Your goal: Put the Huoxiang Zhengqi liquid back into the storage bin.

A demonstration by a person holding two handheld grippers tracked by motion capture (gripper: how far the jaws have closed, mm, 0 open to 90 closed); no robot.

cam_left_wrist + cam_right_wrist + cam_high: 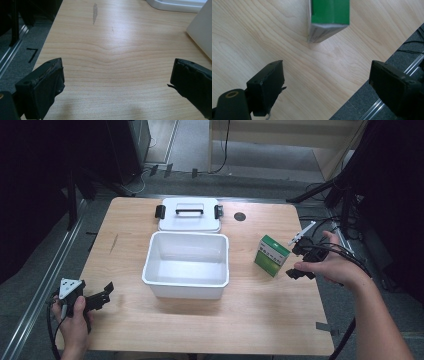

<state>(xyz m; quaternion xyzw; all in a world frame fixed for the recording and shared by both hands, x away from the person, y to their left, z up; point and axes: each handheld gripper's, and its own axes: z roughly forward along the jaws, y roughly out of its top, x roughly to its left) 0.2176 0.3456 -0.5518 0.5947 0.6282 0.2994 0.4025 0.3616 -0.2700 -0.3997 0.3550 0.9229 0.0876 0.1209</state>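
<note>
Green box (271,255): a small cardboard carton, green faces with white printed panels, sharp edges, standing on the right part of the table, between the white bin and the right gripper.
Right gripper (300,261): black, hard-edged, held above the table's right edge just beside the green box; its jaws are standing wide apart with nothing between them, and the box (328,20) is lying beyond the tips, apart from both.
Left gripper (102,293): black with a grey three-cornered plate on top, sitting at the near left corner; jaws are gaping wide over bare wood, the pads looking worn and ragged.
Table (125,270): pale wood-grain top, smooth, with a dark scuff (95,12) on the left side.
White bin (186,265): glossy plastic, rectangular with rounded corners, open and empty, standing mid-table.
Lid (189,214): white plastic, black handle and two black side clips, lying flat just beyond the bin.
Hard to make out: the print on the box is too small to read; the right gripper is partly hidden by the hand (334,266) holding it.
</note>
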